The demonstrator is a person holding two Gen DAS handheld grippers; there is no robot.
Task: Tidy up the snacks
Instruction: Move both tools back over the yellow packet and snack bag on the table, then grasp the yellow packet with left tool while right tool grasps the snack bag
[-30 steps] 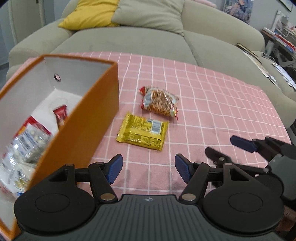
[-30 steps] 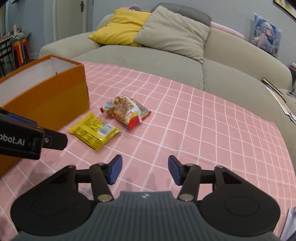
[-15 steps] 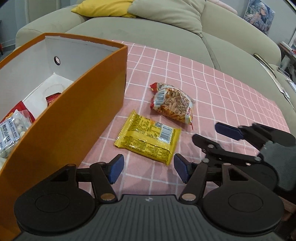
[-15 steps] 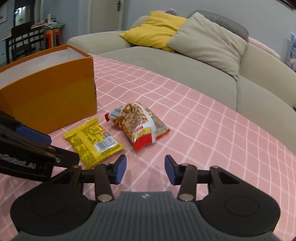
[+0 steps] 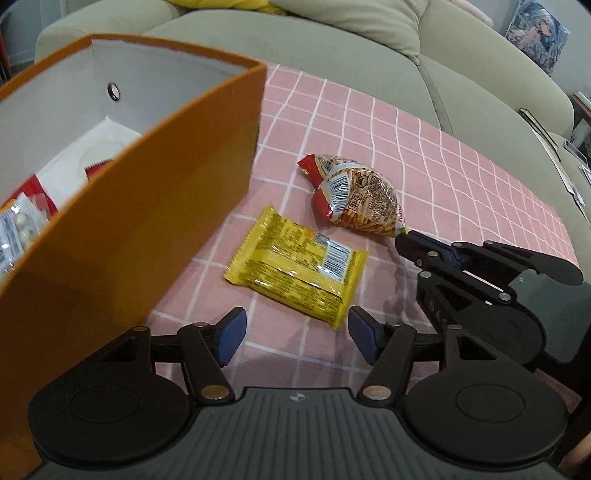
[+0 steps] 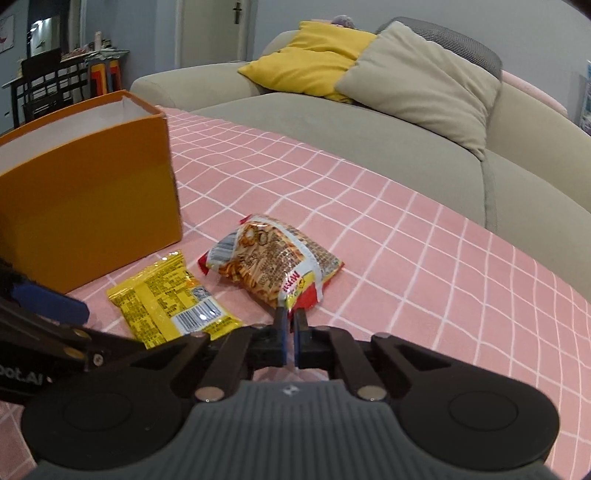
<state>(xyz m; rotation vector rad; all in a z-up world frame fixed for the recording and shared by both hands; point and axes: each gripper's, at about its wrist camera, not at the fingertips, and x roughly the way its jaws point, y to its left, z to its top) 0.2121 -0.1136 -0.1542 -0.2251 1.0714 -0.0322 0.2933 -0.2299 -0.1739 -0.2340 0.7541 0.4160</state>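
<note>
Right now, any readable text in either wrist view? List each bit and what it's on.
"oot.AI": on the left gripper body, seen in the right wrist view, start cut off by the frame edge.
Possibly "Mini": upside-down yellow word on the pretzel bag, not certain.
Yellow packet: barcode and fine print, too small to read.
Packets inside the orange box: blurred, unreadable.

A beige sofa (image 6: pixel 388 147) with a yellow cushion (image 6: pixel 306 51) stands before a grey-blue wall (image 6: pixel 207 29).
</note>
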